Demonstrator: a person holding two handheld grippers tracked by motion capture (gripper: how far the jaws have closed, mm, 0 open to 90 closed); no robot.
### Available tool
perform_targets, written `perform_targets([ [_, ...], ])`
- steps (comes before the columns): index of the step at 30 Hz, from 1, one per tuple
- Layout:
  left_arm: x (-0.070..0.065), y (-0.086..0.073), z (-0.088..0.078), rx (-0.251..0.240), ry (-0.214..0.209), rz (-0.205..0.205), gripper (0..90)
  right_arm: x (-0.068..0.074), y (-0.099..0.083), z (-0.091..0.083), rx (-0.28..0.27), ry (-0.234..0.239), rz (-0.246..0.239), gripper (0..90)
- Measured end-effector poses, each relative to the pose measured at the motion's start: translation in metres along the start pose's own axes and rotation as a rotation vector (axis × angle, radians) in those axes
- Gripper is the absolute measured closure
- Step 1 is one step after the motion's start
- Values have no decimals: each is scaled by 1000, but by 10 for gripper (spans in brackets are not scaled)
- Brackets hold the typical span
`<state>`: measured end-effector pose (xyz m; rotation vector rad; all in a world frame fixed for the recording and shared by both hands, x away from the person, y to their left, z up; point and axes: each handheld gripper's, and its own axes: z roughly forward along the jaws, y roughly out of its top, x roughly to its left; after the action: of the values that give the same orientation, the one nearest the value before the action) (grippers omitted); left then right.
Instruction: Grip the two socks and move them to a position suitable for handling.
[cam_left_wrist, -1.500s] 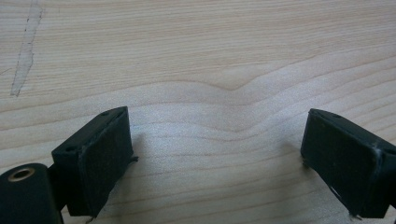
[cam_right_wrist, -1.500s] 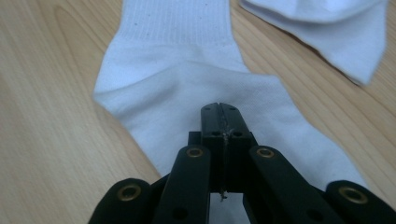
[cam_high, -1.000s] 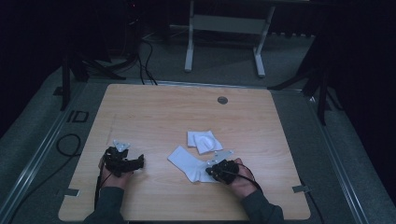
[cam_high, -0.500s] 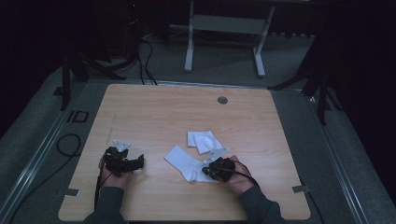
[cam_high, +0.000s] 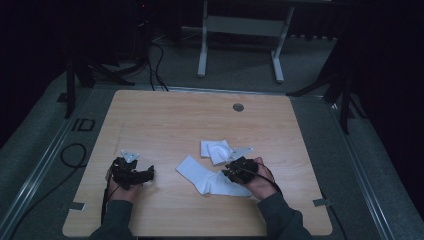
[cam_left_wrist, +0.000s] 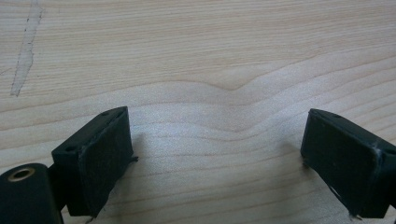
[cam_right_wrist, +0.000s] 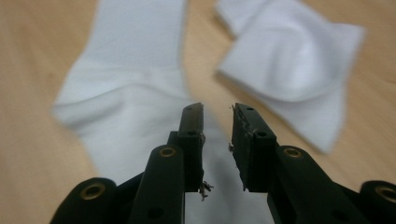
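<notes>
A flat white sock (cam_high: 205, 177) lies on the wooden table (cam_high: 165, 120), with a folded white sock (cam_high: 216, 150) just beyond it. My right gripper (cam_high: 231, 172) hovers over the flat sock's near end. In the right gripper view the flat sock (cam_right_wrist: 126, 93) stretches ahead and the folded sock (cam_right_wrist: 289, 60) lies to the right. The right gripper (cam_right_wrist: 217, 109) has a narrow gap between its jaws; they have just been opening and nothing is between them. My left gripper (cam_high: 145, 175) rests at the table's left. The left gripper (cam_left_wrist: 217, 140) stands wide open over bare wood.
A round grommet (cam_high: 238, 107) sits near the table's far edge. A pale scratch (cam_left_wrist: 25, 51) marks the wood ahead of the left gripper. A metal stand (cam_high: 240, 30) and cables are on the dark floor behind the table.
The right gripper has let go of the flat sock's end and lifted slightly off it. The sock now lies flat. The left gripper has stayed put.
</notes>
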<state>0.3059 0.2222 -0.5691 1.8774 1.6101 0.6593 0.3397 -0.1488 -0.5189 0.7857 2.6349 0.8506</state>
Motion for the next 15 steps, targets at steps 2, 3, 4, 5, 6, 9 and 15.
perform_targets([
  [2,0,0,0,1,0,0,88,-7,2,-2,-1,-21,18,730],
  [3,0,0,0,2,0,1,88,-12,4,-4,-4,-35,24,728],
  [4,0,0,0,1,0,0,88,-15,5,-5,-2,-42,31,728],
  [5,0,0,0,1,0,0,88,-19,6,-6,-2,-51,40,728],
  [6,0,0,0,1,0,0,88,-23,7,-6,0,-64,47,728],
  [9,0,0,0,2,0,0,88,-33,10,-6,8,-92,72,736],
  [15,0,0,0,2,0,1,88,-47,18,4,15,-94,123,739],
])
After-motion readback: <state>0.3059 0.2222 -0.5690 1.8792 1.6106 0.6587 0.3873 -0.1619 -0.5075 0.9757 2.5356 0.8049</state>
